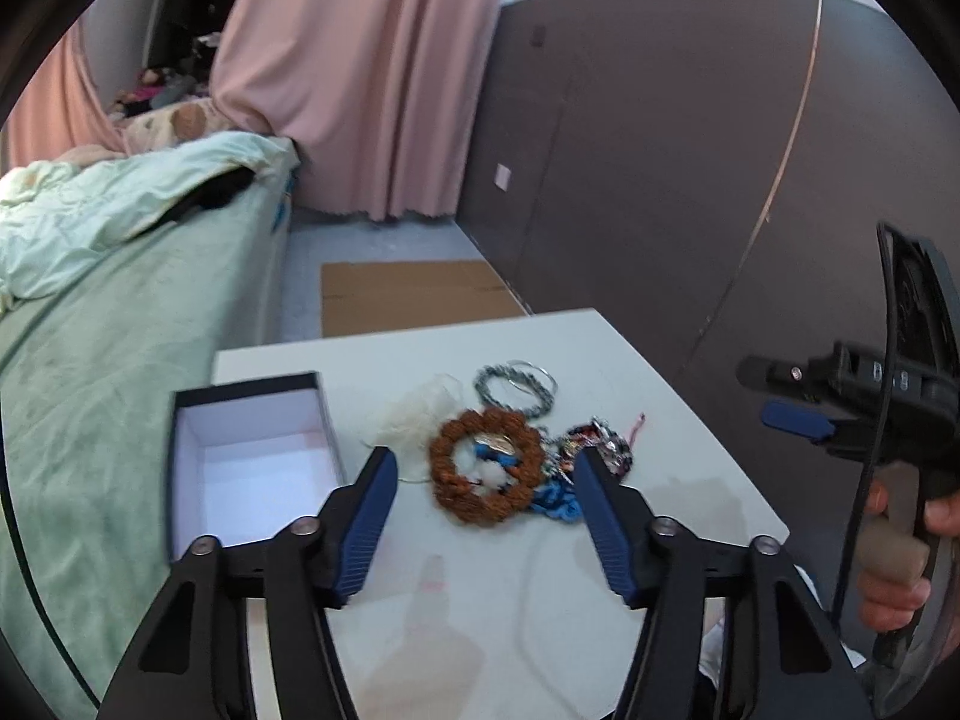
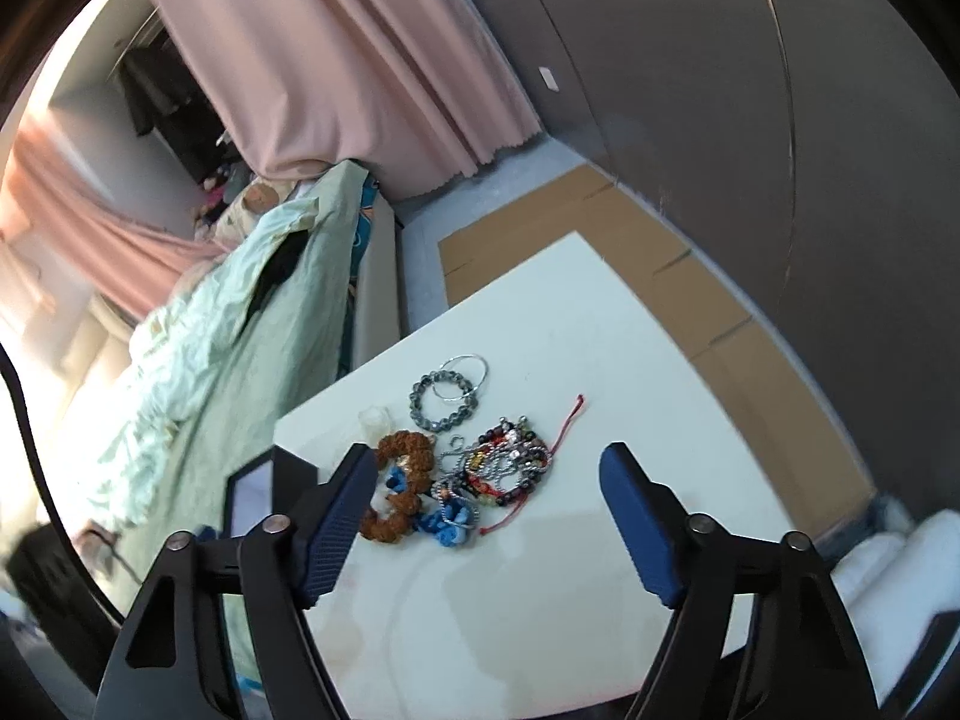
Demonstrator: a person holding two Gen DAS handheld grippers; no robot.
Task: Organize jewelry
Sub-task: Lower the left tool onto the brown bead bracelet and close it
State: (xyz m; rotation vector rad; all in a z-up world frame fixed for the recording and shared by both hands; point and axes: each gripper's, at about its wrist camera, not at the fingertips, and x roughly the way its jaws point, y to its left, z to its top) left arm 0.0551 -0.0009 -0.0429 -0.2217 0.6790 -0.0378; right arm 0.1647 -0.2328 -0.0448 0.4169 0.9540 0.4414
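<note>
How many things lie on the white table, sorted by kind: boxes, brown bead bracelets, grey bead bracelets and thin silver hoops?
Boxes: 1, the open box
Brown bead bracelets: 1, the brown bracelet
Grey bead bracelets: 1, the grey bracelet
Thin silver hoops: 1, the silver hoop
Total: 4; the tangled pile is uncounted.

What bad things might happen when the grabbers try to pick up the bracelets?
1. The brown bead bracelet lies touching the blue piece and the multicolored bracelets, so lifting one may drag others along.
2. The open box sits at the white table's left edge beside the left gripper; a bump might push it off.
3. The thin silver hoops lie flat, so the right gripper may slip off them.
</note>
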